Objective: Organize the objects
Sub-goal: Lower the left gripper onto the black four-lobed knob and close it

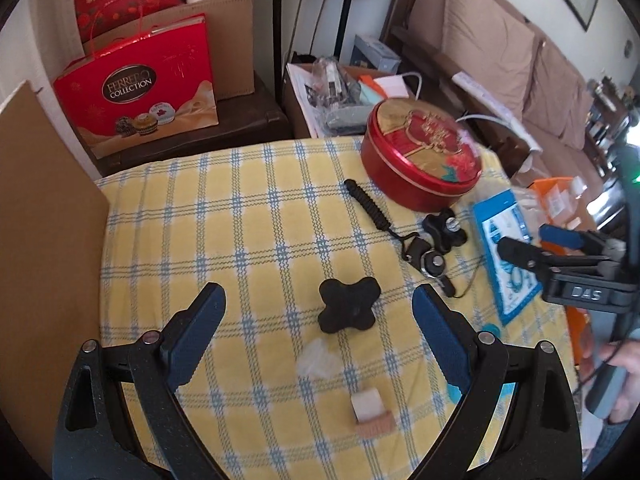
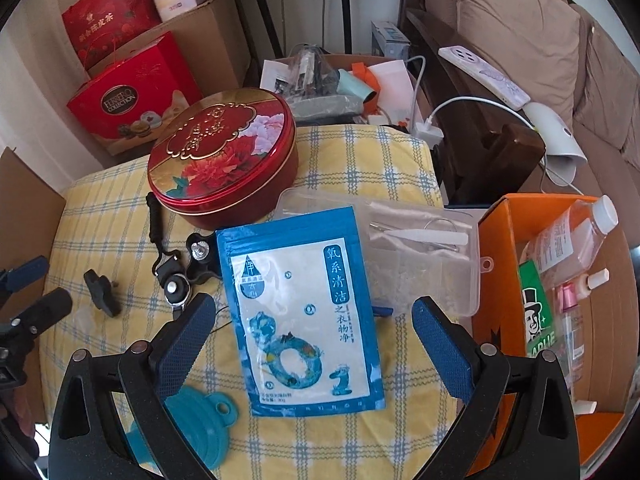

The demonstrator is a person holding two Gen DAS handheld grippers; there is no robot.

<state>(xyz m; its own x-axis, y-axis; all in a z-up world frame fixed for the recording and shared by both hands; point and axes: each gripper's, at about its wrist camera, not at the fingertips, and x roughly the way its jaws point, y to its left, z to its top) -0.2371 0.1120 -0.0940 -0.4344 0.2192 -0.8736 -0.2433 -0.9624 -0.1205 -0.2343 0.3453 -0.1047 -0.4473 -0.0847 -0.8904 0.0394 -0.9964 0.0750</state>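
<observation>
My left gripper [image 1: 318, 298] is open above the yellow checked cloth [image 1: 248, 216], its fingers either side of a black cross-shaped knob [image 1: 348, 310]. Nearer me lie a scrap of clear plastic [image 1: 318, 360] and a small white-and-tan block [image 1: 372, 412]. My right gripper [image 2: 314, 308] is open, hovering over a blue cleaning-powder pouch [image 2: 304, 312]. A round red tin [image 2: 222, 158] stands behind it. Beside the pouch lie a black coiled lanyard [image 2: 154, 220], a second knob with a screw [image 2: 200, 256] and a teal funnel [image 2: 192, 428]. The right gripper [image 1: 528, 246] also shows in the left wrist view.
An orange box [image 2: 496, 264] with bottles stands at the right, a clear plastic case [image 2: 400, 248] beside the pouch. A cardboard sheet [image 1: 44, 240] stands at the left edge. Red gift bags [image 1: 140, 88], an open carton of clutter [image 2: 340, 80] and a sofa [image 2: 540, 40] lie beyond.
</observation>
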